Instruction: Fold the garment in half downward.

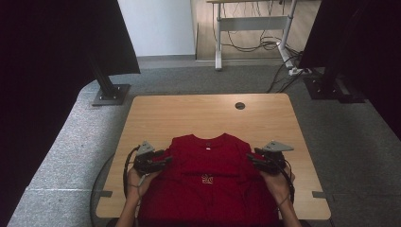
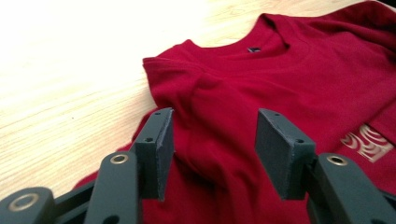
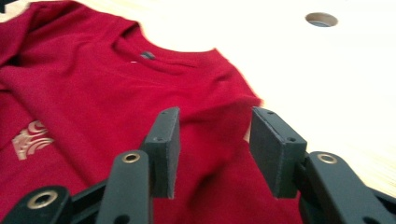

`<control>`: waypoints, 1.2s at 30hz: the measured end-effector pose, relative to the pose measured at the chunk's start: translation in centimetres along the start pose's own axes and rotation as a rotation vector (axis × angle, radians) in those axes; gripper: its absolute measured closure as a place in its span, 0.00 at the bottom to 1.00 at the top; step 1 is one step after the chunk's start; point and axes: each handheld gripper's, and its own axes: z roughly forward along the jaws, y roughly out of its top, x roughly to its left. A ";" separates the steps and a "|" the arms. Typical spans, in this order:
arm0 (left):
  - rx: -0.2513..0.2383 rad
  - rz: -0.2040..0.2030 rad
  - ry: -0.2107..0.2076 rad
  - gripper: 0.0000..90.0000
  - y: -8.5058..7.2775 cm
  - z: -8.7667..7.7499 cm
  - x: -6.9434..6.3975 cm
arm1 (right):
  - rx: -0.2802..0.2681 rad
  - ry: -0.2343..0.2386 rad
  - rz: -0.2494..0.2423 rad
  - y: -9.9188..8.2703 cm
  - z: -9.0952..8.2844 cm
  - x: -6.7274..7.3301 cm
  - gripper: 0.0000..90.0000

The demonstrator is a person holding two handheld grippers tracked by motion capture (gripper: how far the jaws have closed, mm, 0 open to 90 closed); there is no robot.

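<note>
While the red shirt (image 1: 208, 184) lies flat on the near half of the desk (image 1: 189, 113), collar toward the far edge and hem hanging over the near edge, we hold one tool at each shoulder. Our left tool (image 1: 166, 161) sits at the shirt's left edge, jaws parted, cloth under the gap and not pinched. Our right tool (image 1: 250, 158) mirrors it at the right edge, likewise released. A round hole (image 1: 240, 105) marks the desk's far side.
</note>
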 end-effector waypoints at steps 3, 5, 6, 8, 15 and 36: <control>-0.002 -0.041 -0.011 0.52 0.4 0.8 0.9 | -0.001 -0.016 0.022 -0.1 0.0 -1.0 0.56; -0.001 -0.072 -0.033 0.52 0.6 1.4 1.5 | 0.003 -0.007 0.046 -0.2 0.3 -1.7 0.54; 0.001 -0.087 -0.039 0.51 0.7 1.7 1.7 | 0.003 0.001 0.055 -0.2 0.5 -1.9 0.52; 0.011 -0.099 -0.051 0.50 0.9 2.3 2.1 | 0.003 0.025 0.080 -0.3 1.2 -2.4 0.51; 0.073 -0.052 -0.061 0.59 1.6 4.2 1.7 | 0.049 0.105 0.105 -0.5 4.3 -3.2 0.64; -0.166 0.041 -0.019 0.97 1.9 -1.5 -0.3 | -0.096 0.062 -0.041 2.2 -1.7 0.0 0.94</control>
